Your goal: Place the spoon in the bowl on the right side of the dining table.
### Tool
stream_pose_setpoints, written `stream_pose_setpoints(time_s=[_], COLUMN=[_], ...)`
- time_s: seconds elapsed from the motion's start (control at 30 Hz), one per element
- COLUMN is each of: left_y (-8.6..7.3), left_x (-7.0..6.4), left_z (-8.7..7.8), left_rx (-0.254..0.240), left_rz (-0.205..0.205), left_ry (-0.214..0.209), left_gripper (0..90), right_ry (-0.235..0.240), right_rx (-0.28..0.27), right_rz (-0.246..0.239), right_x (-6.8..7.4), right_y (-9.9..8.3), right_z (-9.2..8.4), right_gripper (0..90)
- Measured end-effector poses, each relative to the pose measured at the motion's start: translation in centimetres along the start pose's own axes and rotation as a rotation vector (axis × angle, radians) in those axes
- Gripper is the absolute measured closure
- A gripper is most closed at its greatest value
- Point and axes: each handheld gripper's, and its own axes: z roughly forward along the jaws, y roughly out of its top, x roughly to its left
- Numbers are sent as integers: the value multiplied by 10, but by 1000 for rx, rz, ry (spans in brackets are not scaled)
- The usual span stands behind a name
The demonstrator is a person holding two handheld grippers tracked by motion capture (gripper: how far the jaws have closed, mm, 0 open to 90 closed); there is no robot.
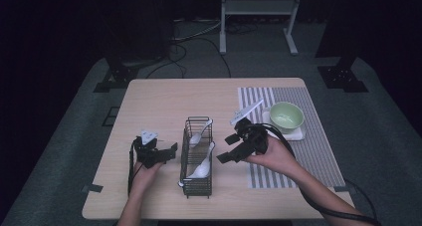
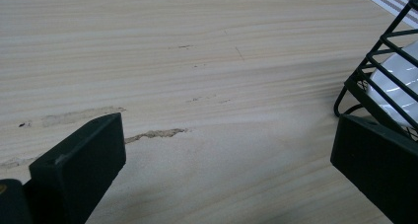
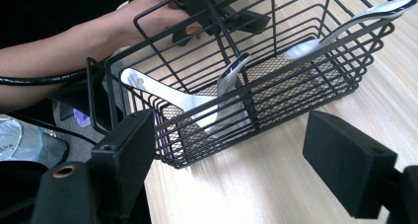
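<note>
Overhead, the black wire basket (image 1: 197, 159) stands lengthwise near the front middle of the desk (image 1: 159, 99), with the left gripper (image 1: 166, 151) just beside its left wall and the right gripper (image 1: 226, 147) just beside its right wall. Two white spoons lie in the basket: the near spoon (image 1: 201, 167) with its bowl toward the person, the far spoon (image 1: 200, 134) with its handle resting over the far rim. Left gripper's fingers (image 2: 79, 165) spread wide, nothing between them, low over bare wood; a corner of the basket and a bit of white spoon sit at the right edge of the left gripper view, close to the right-hand finger, though contact cannot be told. Right gripper's fingers (image 3: 347, 160) also stand wide apart and empty, aimed at the basket's long side. The right gripper view adds what the high view cannot: fine mesh on the basket floor, the near spoon's handle leaning up against the wires, and the person's left hand (image 3: 148, 17) with its gripper beyond the far wall. High view alone shows a striped placemat (image 1: 318, 151) at the right, carrying a green bowl (image 1: 286, 116) on a white square coaster (image 1: 298, 135). No readable writing anywhere. Open wood lies left and behind the basket; the desk's front edge is near.
</note>
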Motion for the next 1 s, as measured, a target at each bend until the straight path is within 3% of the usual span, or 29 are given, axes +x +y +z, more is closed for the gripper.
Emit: stream_pose_setpoints(time_s=[1.0], left_y=[0], left_x=[0], left_z=[0], left_rx=[1], left_rz=[9], left_ry=[0], left_gripper=[0], right_ry=[14], right_rx=[13], right_rz=[-16], right_x=[7], right_y=[17], right_z=[10], right_gripper=[210])
